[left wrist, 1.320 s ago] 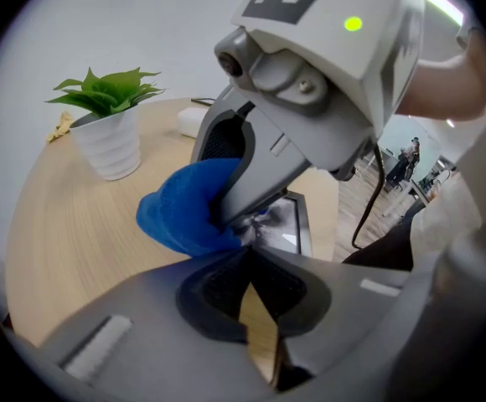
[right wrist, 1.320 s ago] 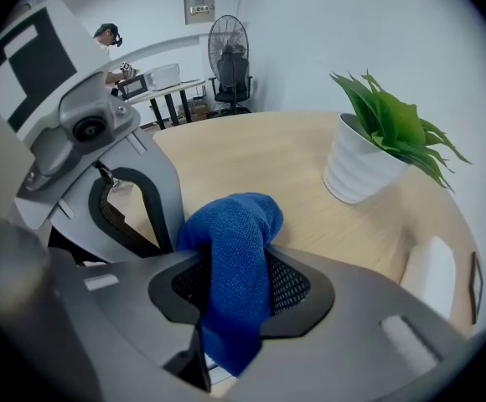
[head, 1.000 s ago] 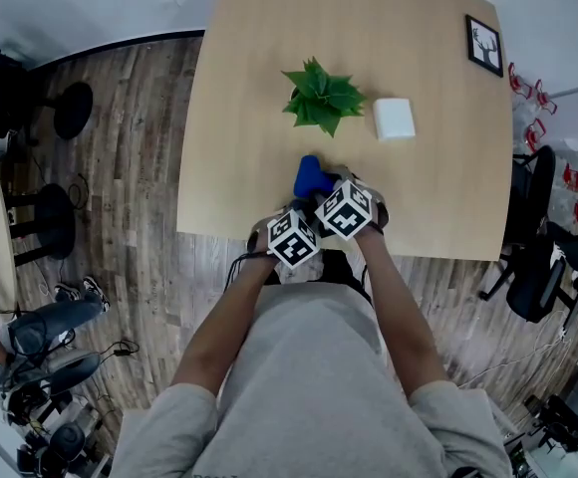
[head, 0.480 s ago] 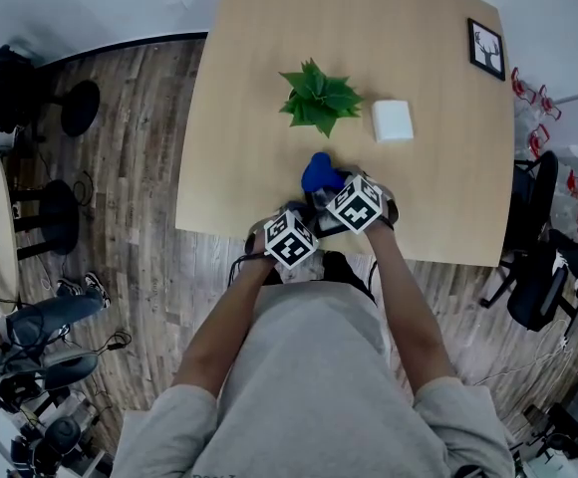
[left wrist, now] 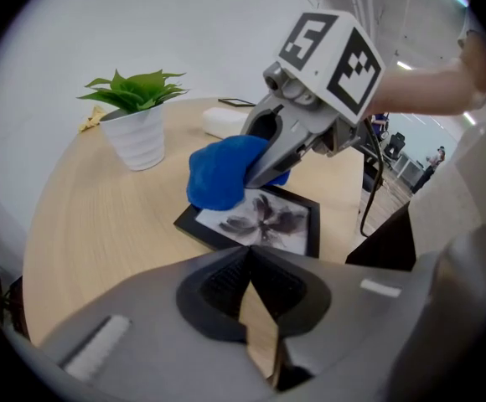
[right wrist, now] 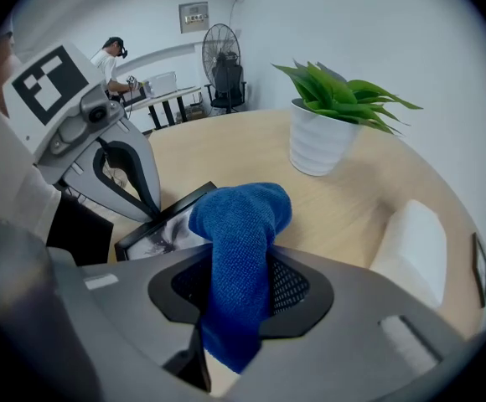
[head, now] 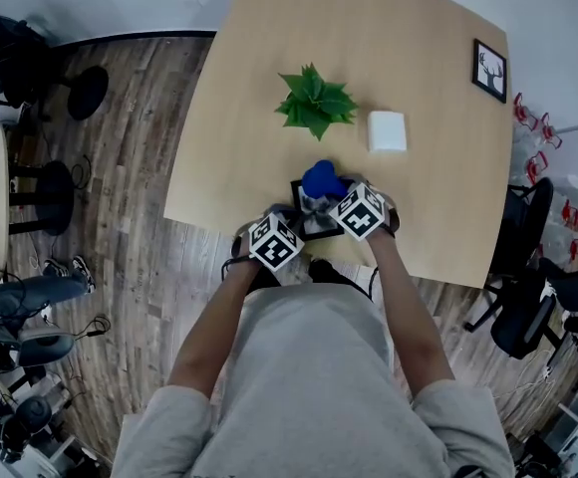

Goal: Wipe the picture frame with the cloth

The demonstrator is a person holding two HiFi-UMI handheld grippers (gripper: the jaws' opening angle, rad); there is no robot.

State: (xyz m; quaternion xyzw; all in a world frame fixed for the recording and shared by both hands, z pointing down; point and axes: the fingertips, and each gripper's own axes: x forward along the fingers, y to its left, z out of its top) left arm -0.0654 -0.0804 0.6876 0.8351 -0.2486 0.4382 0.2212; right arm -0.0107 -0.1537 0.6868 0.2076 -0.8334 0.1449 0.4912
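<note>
Right gripper view, cloth (right wrist: 241, 224) clamped, over frame (right wrist: 155, 233) corner

Bunched blue cloth (left wrist: 222, 170) sits over a corner of the flat-lying black picture frame (left wrist: 264, 223).

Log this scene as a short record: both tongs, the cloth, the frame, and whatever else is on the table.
Right tongs: shut on the blue cloth
Cloth: over one corner of the picture frame
Frame: flat on the table, near its edge
Left tongs: shut, tips at the frame's near side
Also on table: potted plant, white block, second frame
</note>
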